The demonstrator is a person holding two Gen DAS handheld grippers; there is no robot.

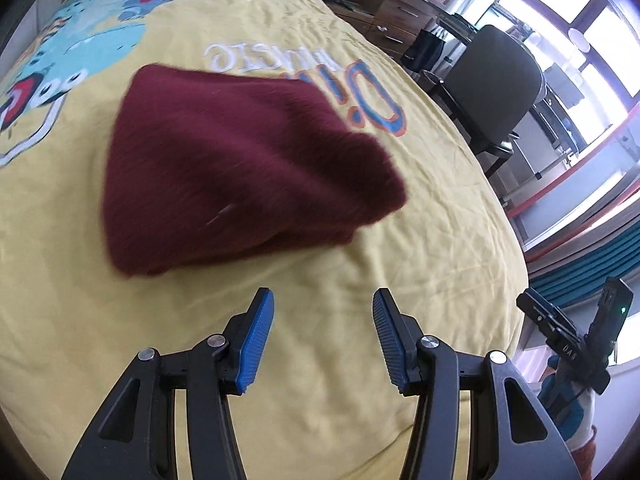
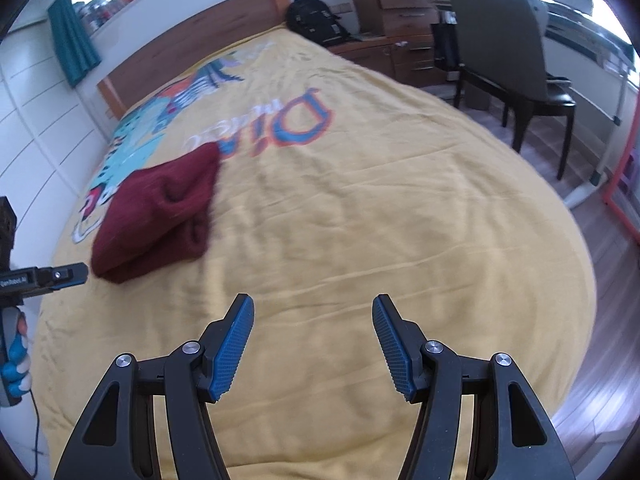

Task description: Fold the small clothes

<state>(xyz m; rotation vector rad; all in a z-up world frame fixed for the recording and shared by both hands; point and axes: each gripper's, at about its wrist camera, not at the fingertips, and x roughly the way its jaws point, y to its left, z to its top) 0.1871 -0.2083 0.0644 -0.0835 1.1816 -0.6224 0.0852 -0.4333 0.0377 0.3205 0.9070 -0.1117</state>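
Observation:
A small dark red knitted garment (image 1: pixel 240 168) lies folded in a bundle on the yellow bedspread (image 1: pixel 420 240). My left gripper (image 1: pixel 323 300) is open and empty, just short of the garment's near edge. In the right wrist view the garment (image 2: pixel 160 208) lies at the left, well away from my right gripper (image 2: pixel 313 306), which is open and empty over bare bedspread (image 2: pixel 380 220). The left gripper's body (image 2: pixel 44 278) shows at the left edge there; the right one's body (image 1: pixel 576 344) shows at the right edge of the left wrist view.
The bedspread has a cartoon print and lettering (image 2: pixel 280 128). A wooden headboard (image 2: pixel 192 40) is at the far end. A black backpack (image 2: pixel 316 20), wooden drawers (image 2: pixel 400 12) and a dark chair (image 2: pixel 508 40) stand beside the bed on the right. Wood floor (image 2: pixel 608 340) lies right.

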